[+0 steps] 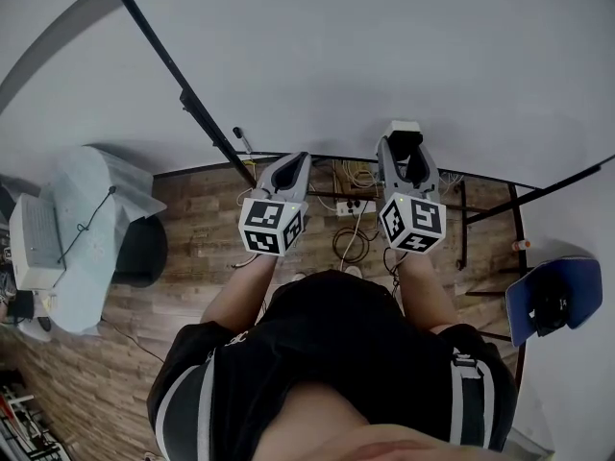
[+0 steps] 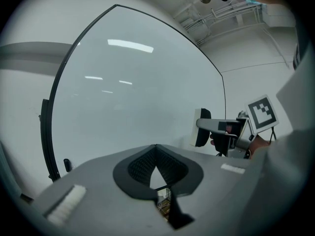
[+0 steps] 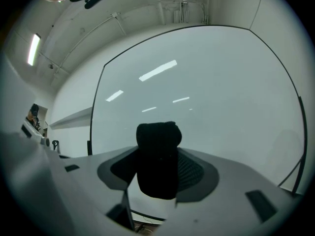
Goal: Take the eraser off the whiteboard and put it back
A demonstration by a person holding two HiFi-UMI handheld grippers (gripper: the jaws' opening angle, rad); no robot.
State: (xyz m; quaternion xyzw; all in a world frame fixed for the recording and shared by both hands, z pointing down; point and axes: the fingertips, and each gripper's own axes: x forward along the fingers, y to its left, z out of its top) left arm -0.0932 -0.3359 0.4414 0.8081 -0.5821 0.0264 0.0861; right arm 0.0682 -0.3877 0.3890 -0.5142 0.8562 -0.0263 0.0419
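The whiteboard (image 1: 384,46) stands upright right in front of me and fills both gripper views (image 2: 138,97) (image 3: 221,92). The eraser (image 3: 157,156), with black felt and a white back, sits between the jaws of my right gripper (image 3: 158,154), which is shut on it. In the head view the eraser (image 1: 404,129) shows as a white block at the tip of the right gripper (image 1: 404,154), close to the board. In the left gripper view the eraser (image 2: 203,128) sits just off the board's surface. My left gripper (image 1: 286,169) (image 2: 156,149) is shut and empty, level beside the right one.
A pale table (image 1: 91,229) with a white device stands at the left. A blue chair (image 1: 553,301) is at the right. Cables and a power strip (image 1: 351,209) lie on the wooden floor under the board, between its dark stand legs (image 1: 480,209).
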